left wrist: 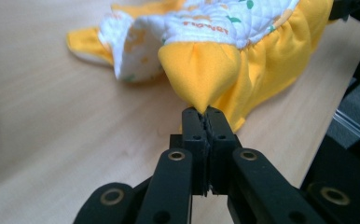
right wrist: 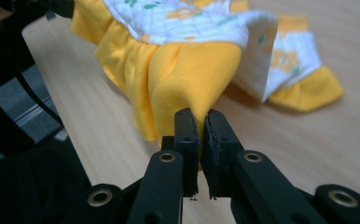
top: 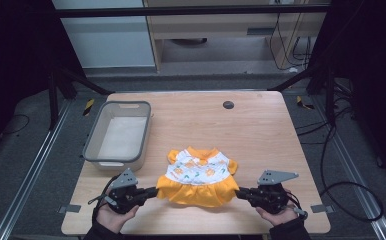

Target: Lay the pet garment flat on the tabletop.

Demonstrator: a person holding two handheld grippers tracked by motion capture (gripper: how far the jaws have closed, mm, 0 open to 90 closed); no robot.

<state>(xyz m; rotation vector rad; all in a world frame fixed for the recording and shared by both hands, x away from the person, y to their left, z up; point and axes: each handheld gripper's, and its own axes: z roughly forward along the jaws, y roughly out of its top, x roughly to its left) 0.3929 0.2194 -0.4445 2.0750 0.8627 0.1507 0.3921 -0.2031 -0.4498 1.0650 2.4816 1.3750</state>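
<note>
Nearest me, my left gripper has its black jaws pinched tight on one lower corner of the small dress; in the left gripper view the smooth yellow cloth is drawn into a pointed fold that runs down between the pads. My right gripper is clamped the same way on the opposite lower corner, and in the right gripper view the skirt gathers into soft vertical pleats above the pinch. Both grippers are matte black with brass-ringed pivots and a grey three-cornered plate on top.

The dress lies between them near the front edge of the wooden table, its yellow skirt stretched across from jaw to jaw. Its bodice is white, quilted, printed with orange and green motifs, and edged with yellow ruffled sleeves and a yellow collar that rest farther out on the pale wood-grain surface.

Beyond, toward the left side, stands a grey rectangular plastic basin with rounded corners. A small dark round disc sits in the tabletop near the far edge.
</note>
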